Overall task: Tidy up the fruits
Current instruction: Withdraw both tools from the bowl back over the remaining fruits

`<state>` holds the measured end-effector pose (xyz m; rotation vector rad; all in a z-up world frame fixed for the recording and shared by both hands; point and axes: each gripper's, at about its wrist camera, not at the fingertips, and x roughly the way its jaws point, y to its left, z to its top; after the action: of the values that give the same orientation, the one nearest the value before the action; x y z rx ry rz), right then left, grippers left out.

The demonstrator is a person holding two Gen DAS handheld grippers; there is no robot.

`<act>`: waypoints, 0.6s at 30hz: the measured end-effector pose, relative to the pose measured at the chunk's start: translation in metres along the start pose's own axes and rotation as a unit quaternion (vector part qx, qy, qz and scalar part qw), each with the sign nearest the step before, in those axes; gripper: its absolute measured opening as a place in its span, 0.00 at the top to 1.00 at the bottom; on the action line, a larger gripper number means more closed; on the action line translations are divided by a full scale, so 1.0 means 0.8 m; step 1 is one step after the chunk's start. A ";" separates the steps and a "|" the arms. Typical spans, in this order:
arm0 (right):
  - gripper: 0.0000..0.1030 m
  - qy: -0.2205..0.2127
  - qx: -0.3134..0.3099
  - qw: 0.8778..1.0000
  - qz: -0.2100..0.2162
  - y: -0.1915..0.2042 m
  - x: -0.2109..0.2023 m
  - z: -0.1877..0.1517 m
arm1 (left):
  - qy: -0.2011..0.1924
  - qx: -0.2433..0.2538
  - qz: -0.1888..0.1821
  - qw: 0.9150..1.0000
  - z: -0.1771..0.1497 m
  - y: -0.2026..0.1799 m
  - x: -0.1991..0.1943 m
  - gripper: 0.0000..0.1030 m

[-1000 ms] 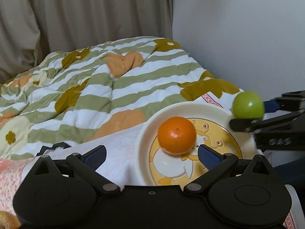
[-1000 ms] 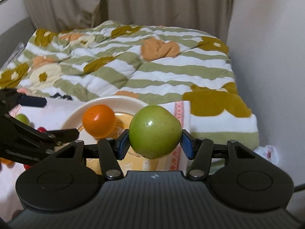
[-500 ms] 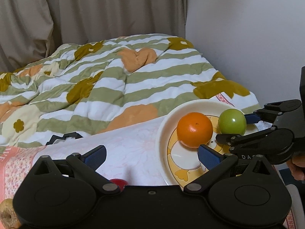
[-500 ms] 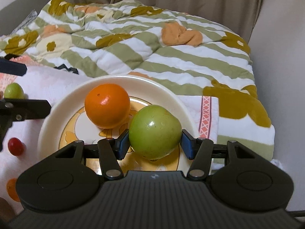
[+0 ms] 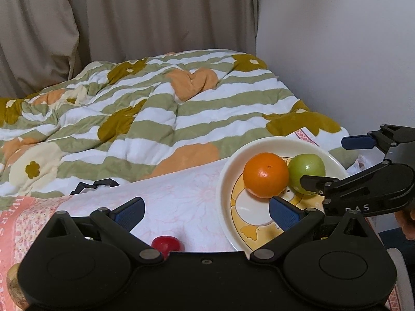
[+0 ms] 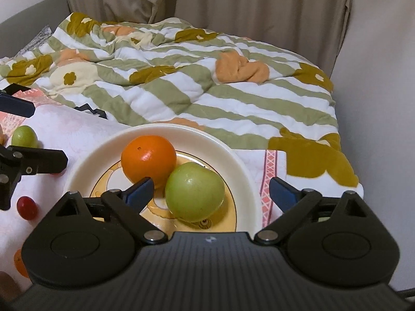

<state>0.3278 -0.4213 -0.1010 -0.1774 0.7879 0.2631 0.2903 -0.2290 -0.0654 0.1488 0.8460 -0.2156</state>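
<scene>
The plate [image 6: 249, 178] serves as the reference point. It is a cream plate with a yellow cartoon print, and it rests on a white and pink floral cloth [image 5: 181, 202] spread over a bed.

Contents of the plate:
- An orange [image 6: 148, 158] sits on the side of the plate away from the right wrist camera.
- A green apple [image 6: 194, 191] sits just beside the orange, toward the right gripper. The two fruits touch or nearly touch.

Right gripper [image 6: 211, 191]: its jaws have just been opening and now stand wide apart. The green apple lies between them on the plate, and neither blue pad [image 6: 282, 193] presses on it. In the left wrist view, this gripper reaches in from the right of the plate, one finger above the far rim and one in front of the apple.

Left gripper [image 5: 206, 211]: its jaws stand wide apart with nothing between them. It hovers at the left side of the plate, and one pad overlaps the plate's near edge in the left wrist view.

Fruit off the plate, all to its left on the cloth:
- A small red fruit [image 6: 26, 207].
- A small green fruit [image 6: 24, 136], farther from the camera.
- An orange-coloured fruit [image 6: 19, 263], partly hidden behind the right gripper body.

A green-striped quilt [image 5: 160, 108] lies beyond the plate, with a curtain [image 5: 155, 15] behind it.
</scene>
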 end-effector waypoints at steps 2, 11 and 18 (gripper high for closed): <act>0.00 -0.005 0.001 1.000 -0.001 -0.001 -0.012 -0.002 | -0.004 -0.001 0.002 1.000 -0.001 -0.001 -0.008 0.00; 0.00 -0.024 0.019 1.000 0.007 -0.004 -0.083 -0.005 | -0.042 -0.013 0.016 0.999 -0.006 -0.009 -0.065 0.00; 0.00 -0.044 0.008 0.999 0.018 0.009 -0.143 -0.004 | -0.081 -0.045 0.035 0.995 -0.029 -0.002 -0.134 0.00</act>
<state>0.2462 -0.4341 -0.0214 -0.1357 0.7053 0.2958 0.2042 -0.2119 0.0005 0.0757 0.6870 -0.1228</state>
